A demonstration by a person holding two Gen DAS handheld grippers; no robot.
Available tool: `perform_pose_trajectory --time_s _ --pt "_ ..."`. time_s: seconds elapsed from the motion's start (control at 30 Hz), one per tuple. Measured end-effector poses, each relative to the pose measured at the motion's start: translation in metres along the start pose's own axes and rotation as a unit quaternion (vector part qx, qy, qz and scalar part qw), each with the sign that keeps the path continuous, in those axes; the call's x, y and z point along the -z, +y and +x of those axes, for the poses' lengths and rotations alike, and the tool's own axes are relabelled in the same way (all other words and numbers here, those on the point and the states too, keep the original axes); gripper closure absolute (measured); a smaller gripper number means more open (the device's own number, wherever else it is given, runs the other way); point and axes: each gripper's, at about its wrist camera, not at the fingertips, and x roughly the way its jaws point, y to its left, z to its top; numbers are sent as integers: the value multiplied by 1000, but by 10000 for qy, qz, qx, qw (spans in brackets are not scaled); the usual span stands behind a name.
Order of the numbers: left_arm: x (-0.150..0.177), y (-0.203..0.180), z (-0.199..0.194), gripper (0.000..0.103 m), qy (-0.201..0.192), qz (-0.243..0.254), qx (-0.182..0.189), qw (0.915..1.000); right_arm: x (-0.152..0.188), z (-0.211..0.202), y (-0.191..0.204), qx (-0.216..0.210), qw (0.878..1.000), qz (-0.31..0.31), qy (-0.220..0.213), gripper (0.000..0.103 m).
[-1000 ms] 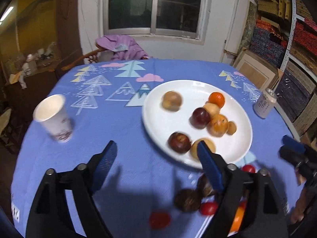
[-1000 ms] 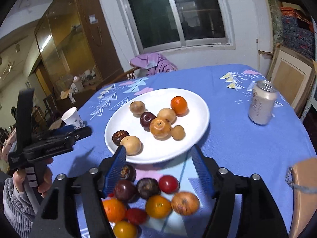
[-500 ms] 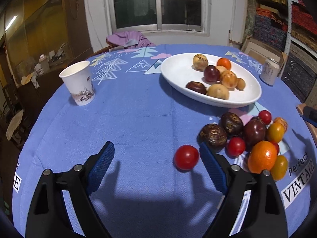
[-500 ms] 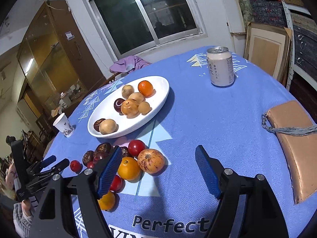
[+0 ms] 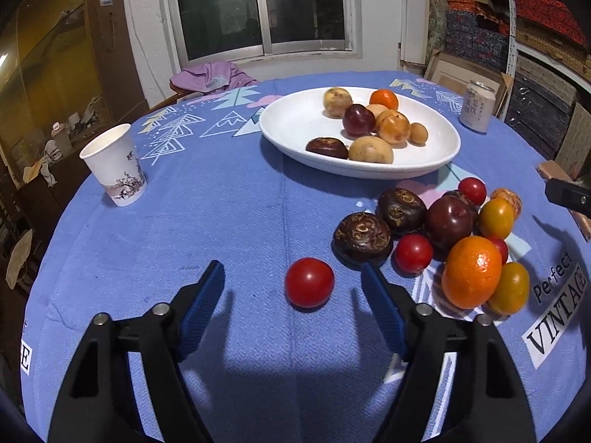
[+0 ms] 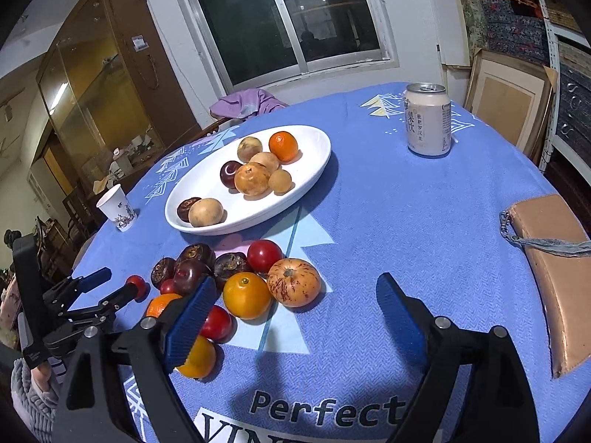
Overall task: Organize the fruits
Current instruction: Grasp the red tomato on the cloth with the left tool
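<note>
- In the right wrist view, the right claw's (image 6: 295, 302) left finger covers part of the orange (image 6: 159, 304) and the near yellow fruit (image 6: 197, 358).
- The tan pouch (image 6: 554, 277) is cut off at the right edge.
- The person's sleeve (image 6: 31, 398) runs off the left edge.

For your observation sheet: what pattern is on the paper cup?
White paper cup with a dark blossom-branch print; clearest in the left wrist view.

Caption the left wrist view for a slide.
Left gripper open around a lone red tomato beside the fruit pile, white plate beyond.
</note>
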Motion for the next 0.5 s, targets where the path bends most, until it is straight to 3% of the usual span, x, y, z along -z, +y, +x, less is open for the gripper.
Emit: perform_pose_trajectory --time_s 0.1,0.17,0.3,0.5 --pt "0 1 4 38 81 -33 85 9999 0 1 0 1 10000 -16 25 13" --pt "-1 3 6 48 119 -77 207 9997 1 1 0 8 10000 -26 39 13" --pt "0 2 10 58 224 -79 337 9991 1 3 1 23 10000 -39 65 13" --pt "0 -1 10 61 216 0 377 9991 1 3 1 29 9999 -50 83 13"
